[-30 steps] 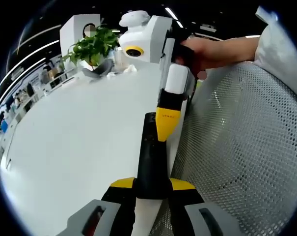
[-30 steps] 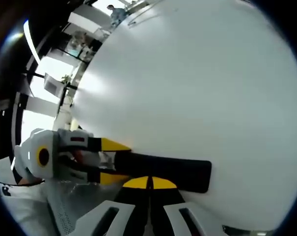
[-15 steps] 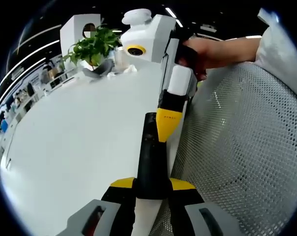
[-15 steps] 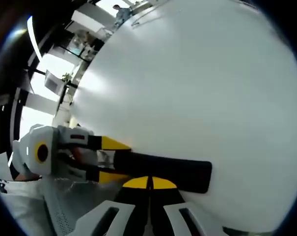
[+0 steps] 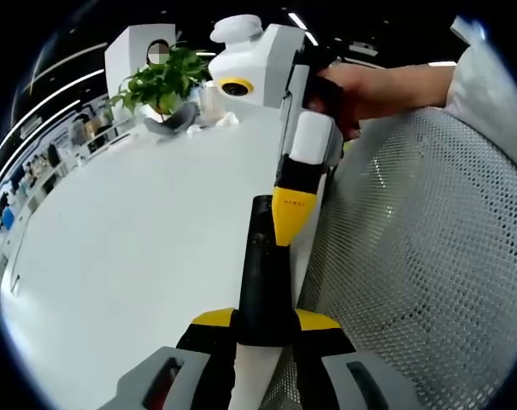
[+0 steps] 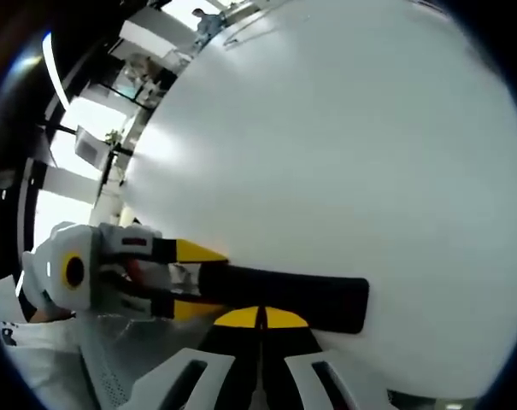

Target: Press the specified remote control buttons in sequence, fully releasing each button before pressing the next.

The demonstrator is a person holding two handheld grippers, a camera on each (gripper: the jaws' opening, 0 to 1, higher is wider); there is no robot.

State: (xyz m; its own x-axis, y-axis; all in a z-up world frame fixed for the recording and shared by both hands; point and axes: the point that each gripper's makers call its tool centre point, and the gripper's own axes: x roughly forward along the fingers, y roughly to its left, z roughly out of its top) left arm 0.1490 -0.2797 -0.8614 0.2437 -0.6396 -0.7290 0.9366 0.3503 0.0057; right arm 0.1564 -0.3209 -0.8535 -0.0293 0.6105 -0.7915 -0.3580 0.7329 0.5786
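A long black remote control (image 5: 260, 265) lies along the white table's (image 5: 130, 231) right edge. My left gripper (image 5: 265, 318) is shut on its near end, one yellow-tipped jaw on each side. My right gripper (image 5: 290, 213) comes down from the upper right, held by a hand (image 5: 369, 85), with its jaws together and its yellow tip resting on the remote's upper face. In the right gripper view the shut right gripper (image 6: 258, 318) meets the remote control (image 6: 309, 295), which lies crosswise. The left gripper (image 6: 194, 280) clamps its left end there. The buttons are too dark to make out.
A grey mesh chair back (image 5: 412, 256) stands right beside the table edge and the remote. A potted plant (image 5: 164, 81) and small white items sit at the table's far end. The broad white tabletop (image 6: 343, 154) stretches beyond the remote.
Hardly anything differs. The right gripper shifted a trifle and came back, its tip still on the remote; the left gripper keeps its hold.
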